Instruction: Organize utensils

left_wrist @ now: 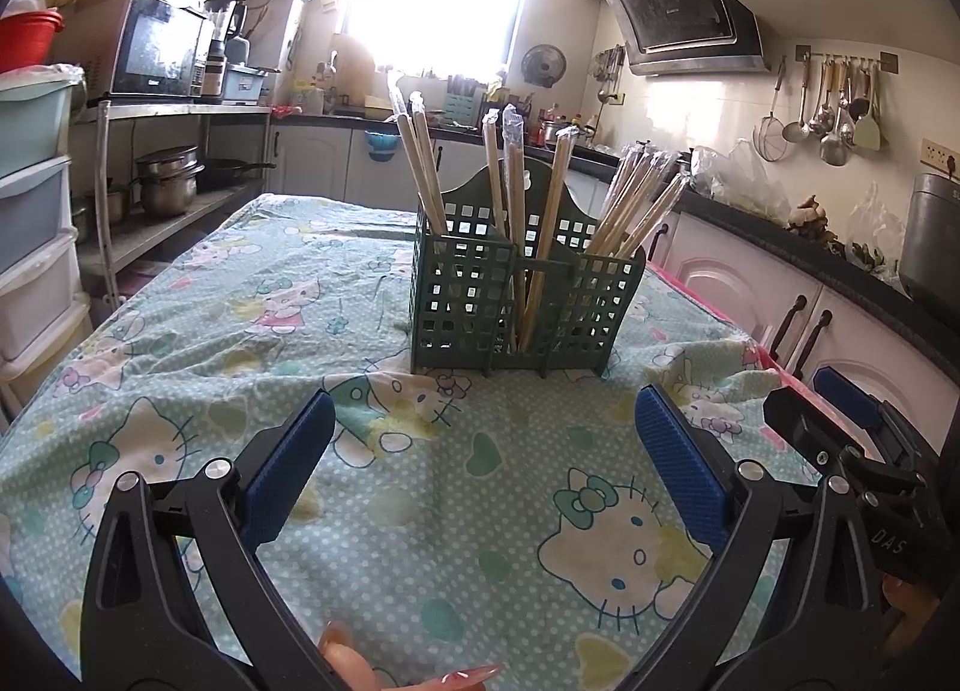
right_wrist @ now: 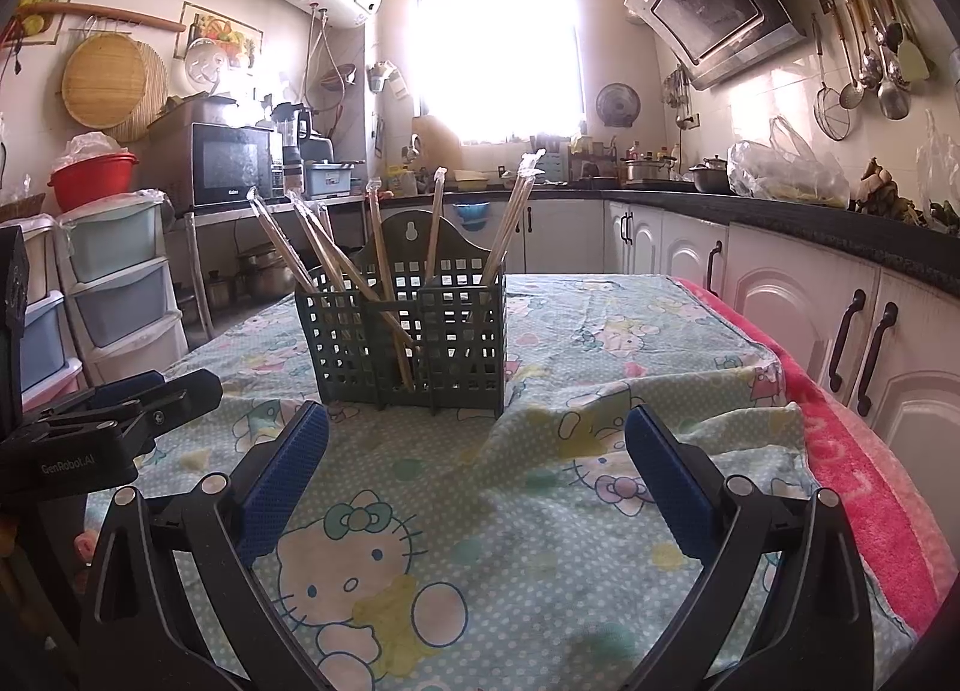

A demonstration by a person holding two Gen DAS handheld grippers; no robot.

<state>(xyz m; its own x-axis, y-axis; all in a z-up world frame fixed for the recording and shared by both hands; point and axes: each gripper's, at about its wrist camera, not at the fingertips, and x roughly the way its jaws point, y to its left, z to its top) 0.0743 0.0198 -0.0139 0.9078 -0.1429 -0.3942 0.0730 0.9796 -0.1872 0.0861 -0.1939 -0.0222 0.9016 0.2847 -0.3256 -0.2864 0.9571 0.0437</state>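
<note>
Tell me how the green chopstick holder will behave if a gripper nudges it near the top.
The green holder looks like thin perforated plastic, so probably light and apt to tip or slide. It stands on a wrinkled cloth, likely unsteady footing. The tall wrapped chopsticks lean outward, raising its weight, and would probably rattle.

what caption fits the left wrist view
Open left gripper faces a green holder of wrapped chopsticks on a cartoon-cat cloth.
</note>
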